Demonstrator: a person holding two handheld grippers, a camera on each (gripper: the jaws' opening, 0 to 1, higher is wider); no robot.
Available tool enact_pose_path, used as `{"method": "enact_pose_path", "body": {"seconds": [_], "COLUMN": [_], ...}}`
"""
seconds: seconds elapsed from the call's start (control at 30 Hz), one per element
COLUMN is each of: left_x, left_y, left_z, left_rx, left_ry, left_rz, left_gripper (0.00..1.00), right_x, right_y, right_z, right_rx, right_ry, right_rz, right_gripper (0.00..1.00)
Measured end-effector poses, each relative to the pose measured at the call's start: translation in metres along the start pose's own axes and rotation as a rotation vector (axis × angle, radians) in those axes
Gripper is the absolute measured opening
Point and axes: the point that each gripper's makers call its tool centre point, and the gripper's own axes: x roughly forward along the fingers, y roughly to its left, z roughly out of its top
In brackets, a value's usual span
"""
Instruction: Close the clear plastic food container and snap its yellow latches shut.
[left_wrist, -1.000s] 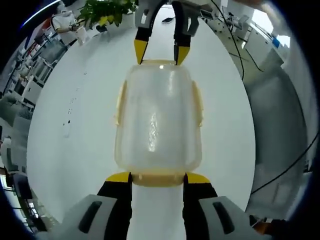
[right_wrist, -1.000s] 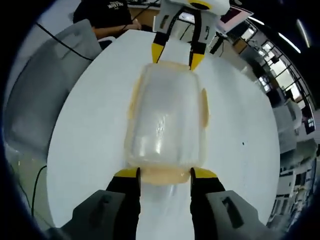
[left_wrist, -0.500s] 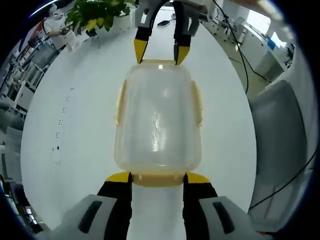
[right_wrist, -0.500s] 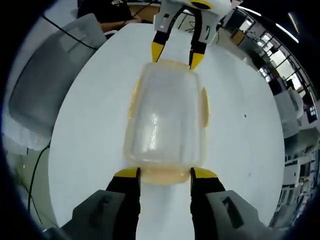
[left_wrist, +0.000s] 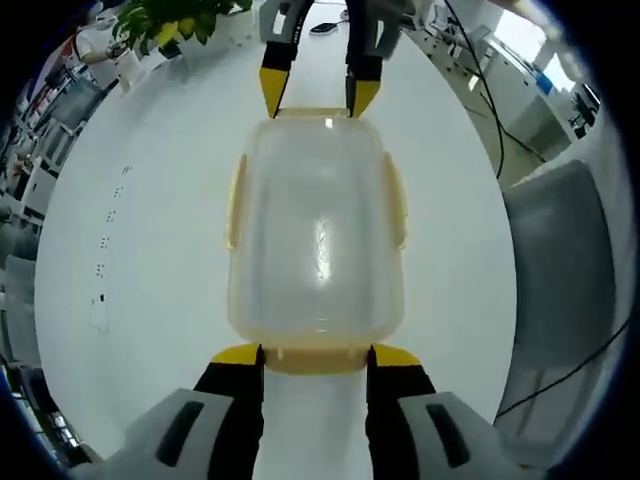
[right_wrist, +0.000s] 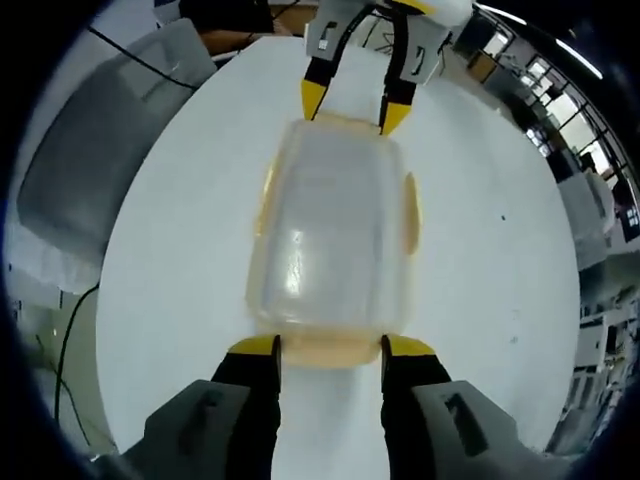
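One clear plastic container (left_wrist: 316, 230) sits lid-on w/ its long axis running between the two grippers, resting on a white round worktop (left_wrist: 140, 250). Yellow latches show on all four sides: one along each long side (left_wrist: 236, 200), one at each short end (left_wrist: 315, 356). In left gripper view, the left gripper (left_wrist: 315, 356) has its yellow-tipped jaws spread approx. as wide as the near end latch, tips flanking it at the container's near edge; can't tell if they actually press on it. At the far end the right gripper (left_wrist: 312, 95) comes in from the top, jaws likewise apart, tips just touching or right at the far latch. Right gripper view gives the mirror: right gripper (right_wrist: 330, 350) jaws apart either side of its near end latch (right_wrist: 330, 350), container (right_wrist: 335, 225) ahead, left gripper (right_wrist: 350, 105) at the far end w/ tips at the rim. Beyond the worktop: a green plant (left_wrist: 170, 15) at the far edge, a grey chair (left_wrist: 565, 250) to one side w/ a black cable (left_wrist: 570, 370) below it, shelving and desks blurred in the bkgd.
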Motion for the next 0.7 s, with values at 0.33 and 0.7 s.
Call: {"method": "enact_pose_path", "body": {"seconds": [0.33, 0.7], "left_x": [0.0019, 0.0057], "left_y": [0.0005, 0.0004], "left_z": [0.0043, 0.0036], "left_rx": [0.003, 0.022], "left_ry": [-0.021, -0.010], "left_rz": [-0.011, 0.002], "left_gripper": [0.34, 0.35], "right_x": [0.0025, -0.0007], "right_y": [0.0026, 0.0033], "right_z": [-0.0066, -0.0059], "right_rx": [0.012, 0.007], "right_ry": [0.025, 0.035], "right_rz": [0.003, -0.011], "right_gripper": [0.35, 0.36]}}
